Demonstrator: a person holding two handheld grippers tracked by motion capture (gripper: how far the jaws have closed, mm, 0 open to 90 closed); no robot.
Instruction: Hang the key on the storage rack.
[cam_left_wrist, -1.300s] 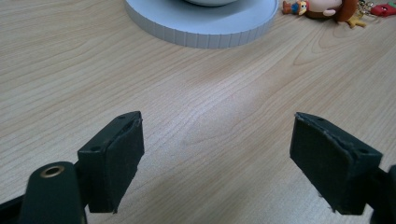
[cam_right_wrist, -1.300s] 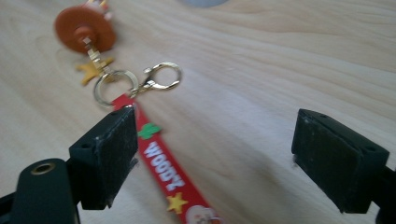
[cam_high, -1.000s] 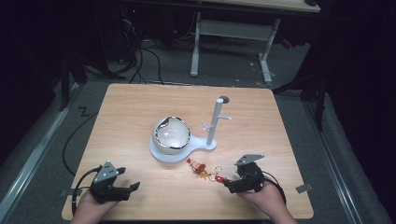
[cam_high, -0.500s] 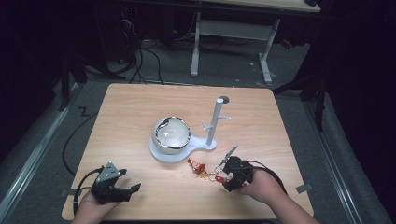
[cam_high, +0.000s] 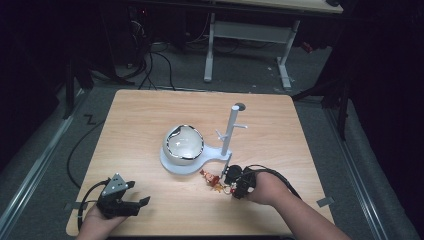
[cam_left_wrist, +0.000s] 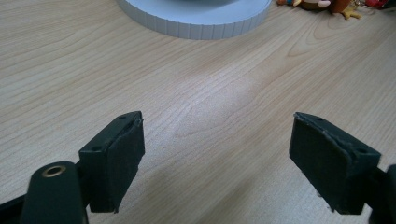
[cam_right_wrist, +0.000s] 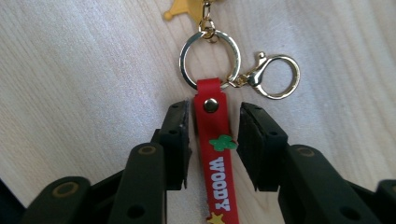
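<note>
At the desk's (cam_high: 150, 115) seven o'clock corner my left tool (cam_high: 121, 200) rested low over bare wood with its jaws spread wide and nothing between them; its own view looked across the grain toward the ribbed edge of the white base (cam_left_wrist: 196, 25) at twelve o'clock. Near the desk's centre sat that base, carrying a shiny round bowl (cam_high: 184, 144), and a white stand (cam_high: 229, 135) with short pegs rose from it at about two o'clock of the bowl. The keychain (cam_high: 215, 181) lay flat on the wood at roughly five o'clock of the bowl, just beside the base. My right tool (cam_high: 235, 182) was down on it there: in the right tool's view the red WOODY strap (cam_right_wrist: 215, 158) ran between the jaws, which stood a little apart on either side, not yet pinching it, while the key ring (cam_right_wrist: 210, 58) and gold clasp (cam_right_wrist: 273, 77) lay beyond at twelve and one o'clock. I judged the work barely begun: the grasp still had to be made, and the keychain, I guessed, belonged on a peg.
</note>
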